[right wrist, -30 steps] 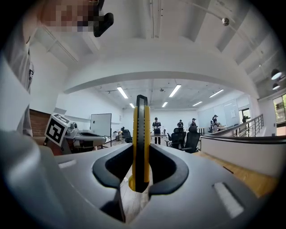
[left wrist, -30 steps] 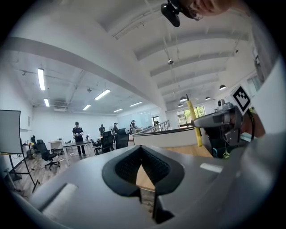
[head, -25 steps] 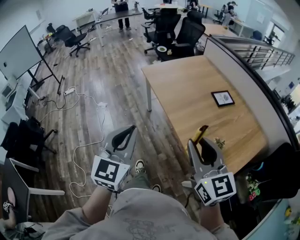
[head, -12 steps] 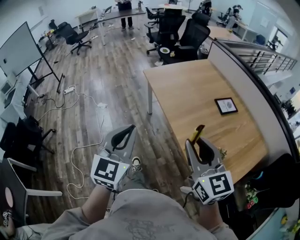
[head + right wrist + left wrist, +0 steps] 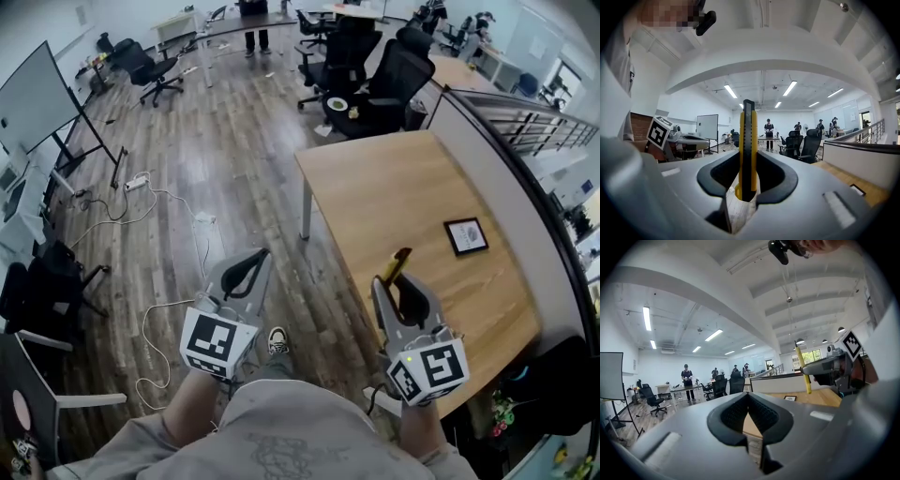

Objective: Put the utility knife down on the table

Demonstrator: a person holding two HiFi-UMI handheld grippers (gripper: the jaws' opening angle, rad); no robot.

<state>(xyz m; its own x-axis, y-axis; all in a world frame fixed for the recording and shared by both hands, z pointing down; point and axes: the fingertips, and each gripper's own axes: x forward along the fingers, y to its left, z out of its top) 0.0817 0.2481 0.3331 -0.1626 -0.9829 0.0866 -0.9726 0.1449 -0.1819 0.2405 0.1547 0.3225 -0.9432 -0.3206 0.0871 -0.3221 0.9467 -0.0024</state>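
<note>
The knife is not on the table yet. It stands clamped in your right gripper. In the right gripper view the jaws press on the yellow-and-black knife from both sides. They grip its lower part, and most of its length sticks out beyond the right gripper. From the head view the knife's tip points forward and up, and it shows over the table's near left edge. How high it hangs above the wood you cannot judge there.

Your left gripper is held out over the floor, well to the left of the table. Its jaws are closed tip to tip with nothing between them, as the left gripper shows in its own view. That view also catches the knife upright off to its right.

A small dark frame lies flat on the table, well beyond the knife towards the far right edge. Black chairs stand at the table's far end. A white cable trails over the floor to your left.
</note>
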